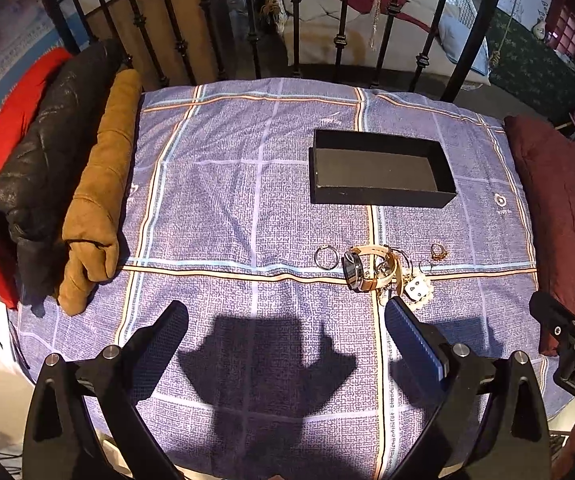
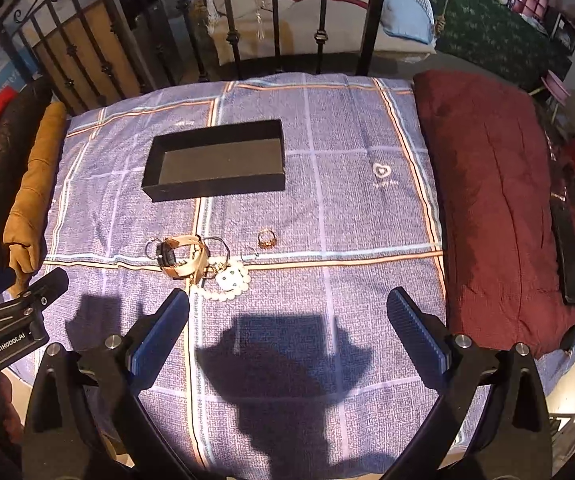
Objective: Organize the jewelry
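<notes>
Checked bedsheet [image 1: 227, 200] before iron rails [image 1: 339, 40] holds a black box [image 1: 379, 190].

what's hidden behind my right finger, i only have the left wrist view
Observer: A pearl strand, lying on the sheet just in front of the watch.
Operator: is the right gripper holding anything
Observer: No, the right gripper is open, with only sheet between its fingers.
Operator: anything on the pillow's far side
Observer: A black strap lies along the right edge of the pillow.
</notes>
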